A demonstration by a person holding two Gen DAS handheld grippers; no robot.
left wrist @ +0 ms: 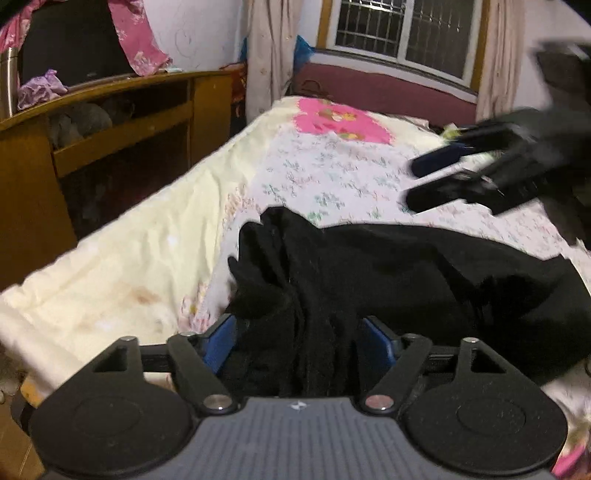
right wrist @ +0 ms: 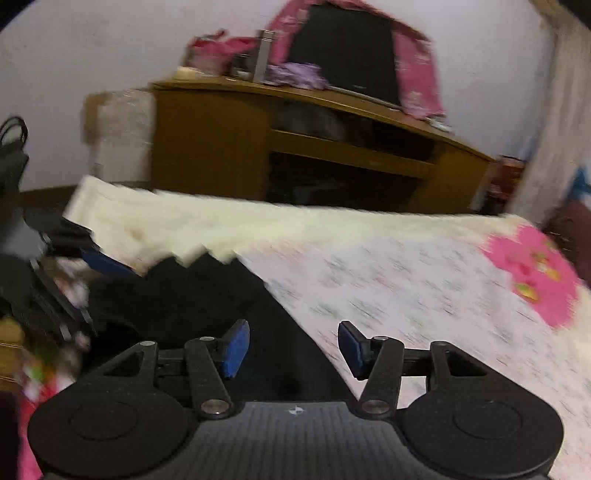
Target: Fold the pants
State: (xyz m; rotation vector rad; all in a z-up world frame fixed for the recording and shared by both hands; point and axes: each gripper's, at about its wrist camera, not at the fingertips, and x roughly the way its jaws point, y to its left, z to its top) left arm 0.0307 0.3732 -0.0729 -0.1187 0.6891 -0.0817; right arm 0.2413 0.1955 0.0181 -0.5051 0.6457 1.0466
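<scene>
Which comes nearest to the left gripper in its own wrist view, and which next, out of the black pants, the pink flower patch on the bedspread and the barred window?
From the left gripper:
1. Black pants: bunched between its fingers, lowest in view.
2. Pink flower patch: further up the bed, centre.
3. Barred window: on the far wall, top right.

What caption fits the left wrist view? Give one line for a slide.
Black pants bunched between the left gripper pads on a floral bedsheet; right gripper hovers open.
</scene>
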